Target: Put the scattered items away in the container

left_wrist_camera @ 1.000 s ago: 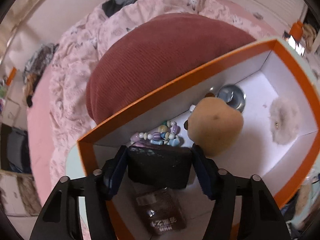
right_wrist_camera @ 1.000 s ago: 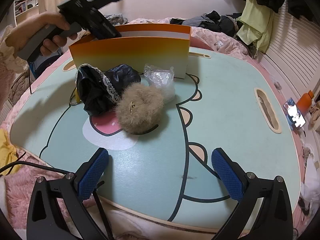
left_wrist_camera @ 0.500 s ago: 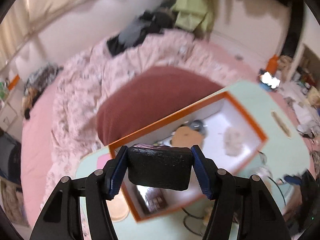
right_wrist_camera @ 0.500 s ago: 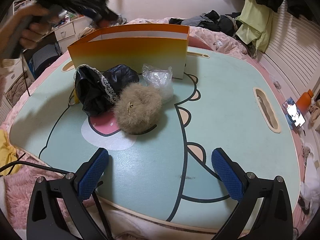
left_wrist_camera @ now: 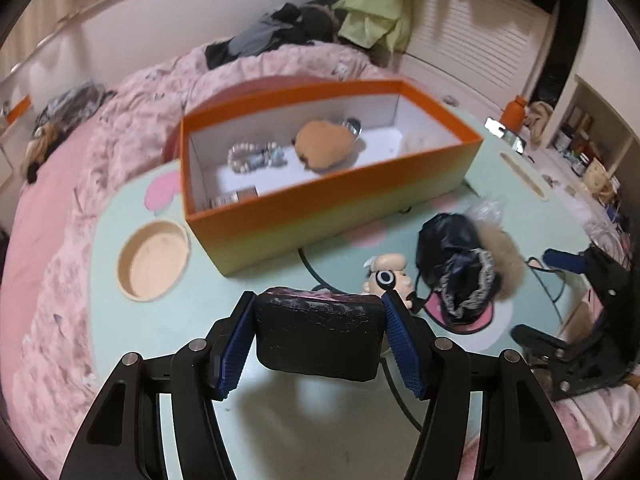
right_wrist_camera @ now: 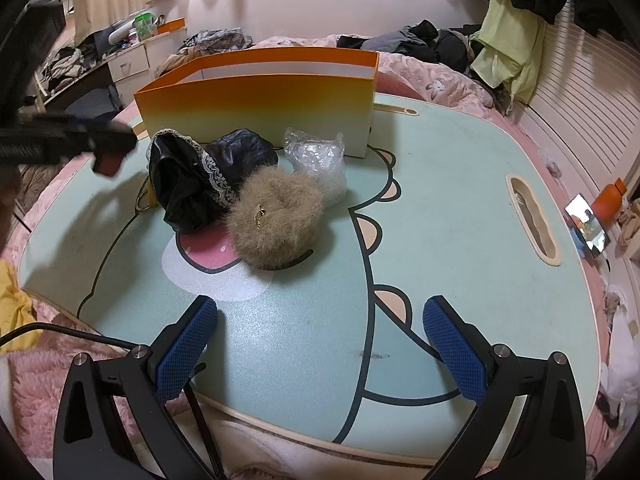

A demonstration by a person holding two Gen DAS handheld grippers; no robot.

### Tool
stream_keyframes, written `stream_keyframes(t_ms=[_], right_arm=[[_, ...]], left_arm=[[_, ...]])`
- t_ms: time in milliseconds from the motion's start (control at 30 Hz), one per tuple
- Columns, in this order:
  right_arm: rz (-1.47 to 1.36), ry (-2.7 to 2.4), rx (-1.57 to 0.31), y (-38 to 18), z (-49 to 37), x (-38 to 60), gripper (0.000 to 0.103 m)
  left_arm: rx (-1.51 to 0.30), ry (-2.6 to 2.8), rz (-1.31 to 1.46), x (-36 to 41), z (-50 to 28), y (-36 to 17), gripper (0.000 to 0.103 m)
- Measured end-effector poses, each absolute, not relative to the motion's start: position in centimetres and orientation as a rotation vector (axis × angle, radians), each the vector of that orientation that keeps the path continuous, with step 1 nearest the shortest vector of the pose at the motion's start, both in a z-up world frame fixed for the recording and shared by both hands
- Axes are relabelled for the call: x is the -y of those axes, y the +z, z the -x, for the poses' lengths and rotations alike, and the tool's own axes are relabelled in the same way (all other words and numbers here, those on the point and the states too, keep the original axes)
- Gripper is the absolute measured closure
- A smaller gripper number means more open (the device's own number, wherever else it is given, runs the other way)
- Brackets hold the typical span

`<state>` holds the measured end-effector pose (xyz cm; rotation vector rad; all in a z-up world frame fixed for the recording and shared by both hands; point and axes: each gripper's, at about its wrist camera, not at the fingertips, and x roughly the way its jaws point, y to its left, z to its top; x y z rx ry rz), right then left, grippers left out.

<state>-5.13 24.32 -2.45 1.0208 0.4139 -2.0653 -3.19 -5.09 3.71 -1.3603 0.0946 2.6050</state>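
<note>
The black pouch (left_wrist_camera: 318, 334), a flat dark case with a scuffed top and a pink edge showing behind it, sits clenched between the blue pads of the left hand-held gripper (left_wrist_camera: 319, 340), held above the near part of the bench (left_wrist_camera: 120, 208) and outside the container. The orange box (left_wrist_camera: 320, 208) stands towards the far edge of the bench, open at the top. Inside it lie a bead bracelet (left_wrist_camera: 256, 156), a brown round plush (left_wrist_camera: 325, 146), a shiny metal piece (left_wrist_camera: 353, 126) behind the plush, and a small printed packet (left_wrist_camera: 236, 197) against the near wall.

On the bench in front of the box, a black lace-trimmed bundle (right_wrist_camera: 204, 178) touches a tan fluffy scrunchie (right_wrist_camera: 276, 220), and a crumpled clear plastic bag (right_wrist_camera: 320, 160) lies just behind the scrunchie, close to the box wall. In the left wrist view a small cartoon figure (left_wrist_camera: 388, 276) rests beside the black bundle, just past the left gripper's fingertip.

The right hand-held gripper (right_wrist_camera: 320, 344) hangs over the near edge of the bench, released, its blue pads (right_wrist_camera: 186, 344) wide apart with nothing between them. A round recess (left_wrist_camera: 154, 260) is sunk into the bench's left corner, and a slot (right_wrist_camera: 532, 216) runs along its right side. A pink blanket (left_wrist_camera: 52, 240) surrounds the bench.
</note>
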Motion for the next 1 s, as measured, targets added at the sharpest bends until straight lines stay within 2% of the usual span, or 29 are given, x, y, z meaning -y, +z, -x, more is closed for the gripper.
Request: stream_keyframes(t_ms=[233, 367, 467, 633, 833, 1000], right_arm=[[-1.021, -2.065, -0.413, -2.5, 5.1, -24.3, 0.001], [-1.022, -2.066, -0.413, -2.5, 5.2, -24.3, 0.001], [-1.022, -2.066, -0.413, -2.5, 5.2, -24.3, 0.001], [-1.022, -2.066, -0.413, -2.5, 5.2, -24.4, 0.0], [-1.021, -2.066, -0.413, -2.5, 5.2, -24.4, 0.0], [-1.021, -2.066, -0.413, -2.5, 5.3, -24.4, 0.0]], left_arm=[[-0.143, 2.636, 1.322, 3.5, 3.8, 3.2, 0.04], [-0.033, 2.674, 1.213, 4.2, 2.8, 4.8, 0.025], [-0.019, 2.701, 1.164, 4.7, 1.2, 5.7, 0.013], [-0.107, 2.777, 1.134, 4.1, -2.2, 5.2, 0.011], [-0.024, 2.887, 1.203, 3.1, -4.5, 2.0, 0.009], [-0.067, 2.885, 1.27, 2.2, -3.8, 0.6, 0.008]])
